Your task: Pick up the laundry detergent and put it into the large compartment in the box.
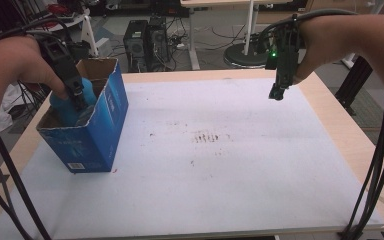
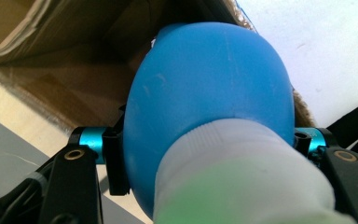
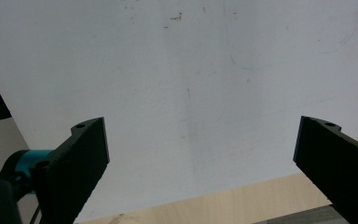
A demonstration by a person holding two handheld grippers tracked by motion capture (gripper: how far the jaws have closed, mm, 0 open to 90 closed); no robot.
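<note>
Right up close, the blue bottle (image 2: 205, 93) with its white cap looks smooth, round and slippery, so the left hand-held gripper (image 2: 205, 163) squeezes its neck inside the blue box (image 1: 100, 130), while the right hand-held gripper (image 3: 200, 149), far from the box, hangs open.

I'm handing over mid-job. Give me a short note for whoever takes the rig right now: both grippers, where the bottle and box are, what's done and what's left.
Left gripper: shut on the blue bottle, gripping its body near the white cap, and reaching into the open top of the blue box.
Right gripper: open, holding nothing, hovering over the white mat near the far right of the table.
Things: the box stands upright at the left edge of the mat; the bottle is partly inside it.
Done: bottle picked up and brought into the box opening.
Left: probably lower it fully, release, withdraw the left gripper.
</note>
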